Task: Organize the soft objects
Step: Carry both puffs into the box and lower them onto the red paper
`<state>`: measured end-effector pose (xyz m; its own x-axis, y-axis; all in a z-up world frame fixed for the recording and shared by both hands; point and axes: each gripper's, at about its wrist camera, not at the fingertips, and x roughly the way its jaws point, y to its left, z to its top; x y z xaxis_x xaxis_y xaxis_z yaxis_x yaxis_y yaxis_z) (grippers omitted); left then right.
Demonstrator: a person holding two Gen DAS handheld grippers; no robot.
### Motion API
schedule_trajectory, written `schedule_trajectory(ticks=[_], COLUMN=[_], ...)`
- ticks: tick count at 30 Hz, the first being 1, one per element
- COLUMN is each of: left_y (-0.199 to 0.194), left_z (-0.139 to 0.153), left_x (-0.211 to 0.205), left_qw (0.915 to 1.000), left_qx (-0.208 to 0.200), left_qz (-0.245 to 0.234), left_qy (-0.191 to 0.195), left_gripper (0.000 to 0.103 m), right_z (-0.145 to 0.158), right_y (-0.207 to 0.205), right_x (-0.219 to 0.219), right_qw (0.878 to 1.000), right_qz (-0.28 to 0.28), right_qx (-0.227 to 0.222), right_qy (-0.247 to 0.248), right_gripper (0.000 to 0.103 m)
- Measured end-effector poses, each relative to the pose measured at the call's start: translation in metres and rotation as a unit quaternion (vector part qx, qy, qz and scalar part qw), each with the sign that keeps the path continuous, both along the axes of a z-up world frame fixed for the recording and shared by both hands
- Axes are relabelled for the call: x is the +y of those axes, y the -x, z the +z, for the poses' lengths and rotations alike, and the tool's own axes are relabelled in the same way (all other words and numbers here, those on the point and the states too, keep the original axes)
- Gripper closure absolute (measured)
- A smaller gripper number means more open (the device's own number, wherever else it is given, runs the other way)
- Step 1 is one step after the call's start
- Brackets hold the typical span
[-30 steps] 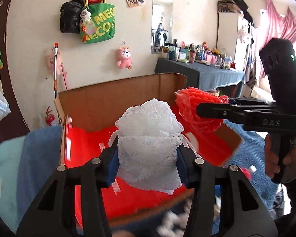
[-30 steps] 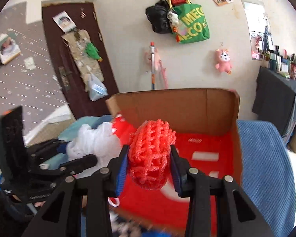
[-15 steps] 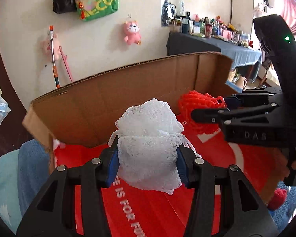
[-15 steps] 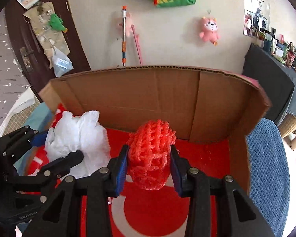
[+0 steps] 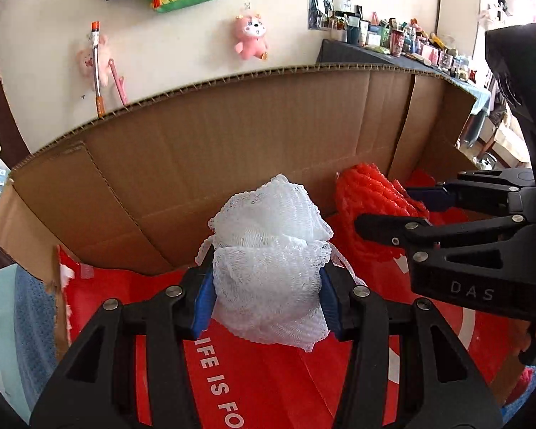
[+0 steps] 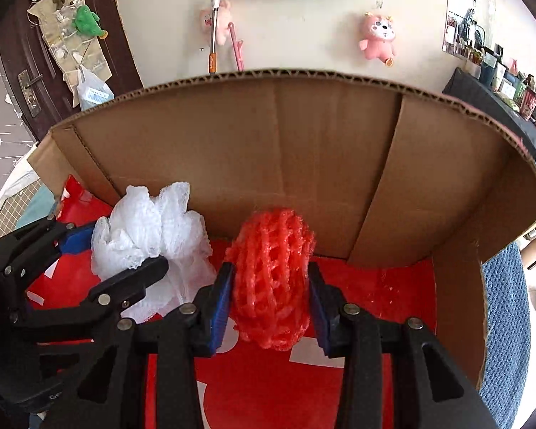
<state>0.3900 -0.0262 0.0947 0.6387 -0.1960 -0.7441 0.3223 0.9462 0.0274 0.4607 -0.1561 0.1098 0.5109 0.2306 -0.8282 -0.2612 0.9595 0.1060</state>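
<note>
A: Where does the white mesh bundle (image 5: 269, 268) sit relative to the left gripper (image 5: 268, 300)?

B: Squarely between its two fingers. The blue pads (image 5: 202, 302) press into both flanks of the bundle, so the fingers are clamped on it, with most of the mesh bulging above and a ragged hem hanging below them.

A: And over what part of the box?

B: Inside the cardboard box (image 5: 232, 136), above its red printed floor, toward the left half and just in front of the far wall. In the right wrist view the same white mesh bundle (image 6: 150, 236) shows near the box's far left corner.

A: The other one?

B: The right gripper (image 6: 271, 304) is closed on the red foam net (image 6: 273, 275). The net stands upright between the fingers, squeezed at its middle by the blue pads (image 6: 219, 307), its top rising clear of them. It hangs above the red floor near the middle of the far wall.

A: How do the two soft things lie to each other?

B: Side by side, close; whether they touch cannot be told. From the left wrist view the red foam net (image 5: 368, 196) lies to the right of the white bundle, nearer the box's far right corner.
</note>
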Motion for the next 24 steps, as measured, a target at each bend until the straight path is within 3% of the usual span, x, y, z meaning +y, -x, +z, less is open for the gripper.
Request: schedule_trajectory(ticks=[12, 24], left_y=[0.001, 0.002], left_z=[-0.005, -0.003], left_x=[-0.004, -0.003], left_qw=[1.0000, 1.0000], left_qx=[0.004, 0.002], left_qz=[-0.003, -0.002], left_qy=[-0.008, -0.004], left_gripper=[0.052, 0.043], right_z=[-0.005, 0.001], right_y=[-0.007, -0.022], right_x=[-0.011, -0.018], right_qw=[0.999, 0.998], right_qz=[-0.018, -0.019], right_qx=[0.046, 0.051], right_qy=[-0.019, -0.029], right_gripper=[0.061, 0.057])
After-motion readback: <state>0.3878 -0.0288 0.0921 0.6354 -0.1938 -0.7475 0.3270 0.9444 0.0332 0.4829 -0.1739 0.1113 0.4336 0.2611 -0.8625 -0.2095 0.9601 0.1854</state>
